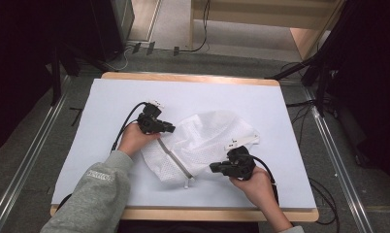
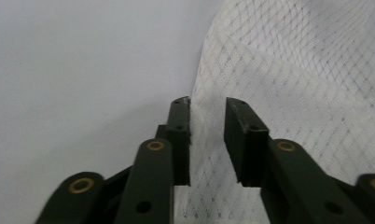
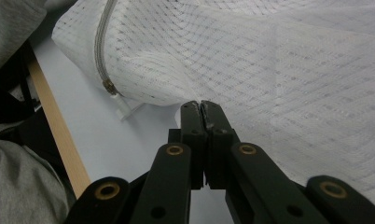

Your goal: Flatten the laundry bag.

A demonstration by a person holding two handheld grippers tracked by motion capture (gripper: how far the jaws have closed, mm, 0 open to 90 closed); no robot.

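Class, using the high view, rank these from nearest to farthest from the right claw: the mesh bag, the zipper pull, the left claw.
1. Mesh bag: right at the right claw, along its left side.
2. Zipper pull: left of the claw, at the bag's near edge.
3. Left claw: across the bag, up and left.

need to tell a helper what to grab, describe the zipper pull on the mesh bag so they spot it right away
Start at the white table, where a white mesh bag lies between the two grippers. A grey zipper runs along the bag's edge nearest the person. At its lower end, the small white zipper pull sticks out onto the bare table, the one hard tab on soft netting.
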